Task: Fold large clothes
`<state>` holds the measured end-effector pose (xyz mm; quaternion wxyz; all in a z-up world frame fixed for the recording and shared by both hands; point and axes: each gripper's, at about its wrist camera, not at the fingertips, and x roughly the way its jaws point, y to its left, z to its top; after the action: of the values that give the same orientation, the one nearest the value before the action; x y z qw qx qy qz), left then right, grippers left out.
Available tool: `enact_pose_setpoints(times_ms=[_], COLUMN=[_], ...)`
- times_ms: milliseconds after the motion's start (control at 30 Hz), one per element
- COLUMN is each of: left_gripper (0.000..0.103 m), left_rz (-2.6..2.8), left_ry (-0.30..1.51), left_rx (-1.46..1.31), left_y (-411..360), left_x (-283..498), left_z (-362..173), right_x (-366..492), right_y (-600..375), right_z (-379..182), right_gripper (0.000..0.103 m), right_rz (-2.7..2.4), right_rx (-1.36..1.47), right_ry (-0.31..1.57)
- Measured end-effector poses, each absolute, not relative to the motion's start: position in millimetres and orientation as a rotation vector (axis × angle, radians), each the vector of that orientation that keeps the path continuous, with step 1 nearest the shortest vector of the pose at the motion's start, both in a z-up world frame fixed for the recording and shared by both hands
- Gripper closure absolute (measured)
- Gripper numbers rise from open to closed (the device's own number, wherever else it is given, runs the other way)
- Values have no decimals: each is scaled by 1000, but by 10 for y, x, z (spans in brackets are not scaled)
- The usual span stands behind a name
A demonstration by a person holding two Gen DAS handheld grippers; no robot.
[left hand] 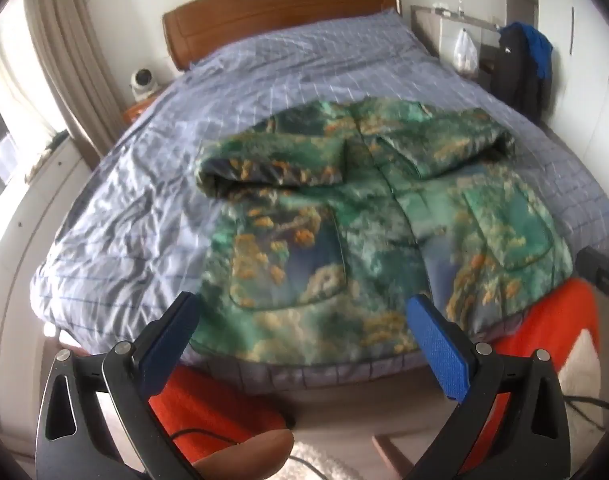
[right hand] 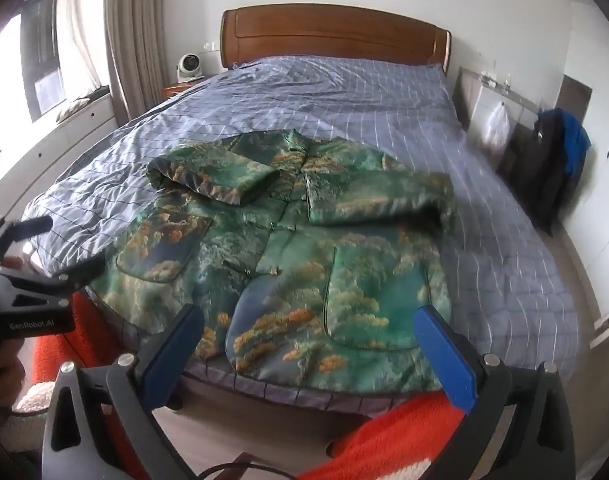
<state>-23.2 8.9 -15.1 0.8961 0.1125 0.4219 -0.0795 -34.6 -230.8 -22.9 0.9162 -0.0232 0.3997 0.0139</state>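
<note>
A green padded jacket (left hand: pixel 344 232) (right hand: pixel 304 264) with orange and blue patterns lies flat on the bed, hem toward the foot edge. Both sleeves are folded across its chest, and a patch pocket shows on each side. My left gripper (left hand: pixel 304 312) hovers open above the hem, left of the front seam, nothing between its blue fingers (left hand: pixel 436 340). My right gripper (right hand: pixel 312 328) hangs open over the hem by the right pocket, also holding nothing. The left gripper (right hand: pixel 76 266) shows at the left edge of the right wrist view, off the bed corner.
The bed (right hand: pixel 344 92) wears a blue-grey checked cover, with a wooden headboard (right hand: pixel 336 36) behind. Orange and white fabric (right hand: pixel 404 432) lies below the foot edge. A small fan (right hand: pixel 190 66) sits on a nightstand, curtains (right hand: pixel 132 40) hang left, and dark clothes (right hand: pixel 556 156) hang right.
</note>
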Motion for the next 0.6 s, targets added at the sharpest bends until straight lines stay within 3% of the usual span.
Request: enact_pose_setpoints(times_ms=[600], left_gripper=[0], left_rz=[-168], left_ry=[875], left_rx=[227], left_y=[151], left_x=[-538], left_z=[-123], right_x=[-660], right_y=[-2228], right_z=[-323], right_gripper=[0], right_rz=[25], right_rx=[0], right_ry=[855])
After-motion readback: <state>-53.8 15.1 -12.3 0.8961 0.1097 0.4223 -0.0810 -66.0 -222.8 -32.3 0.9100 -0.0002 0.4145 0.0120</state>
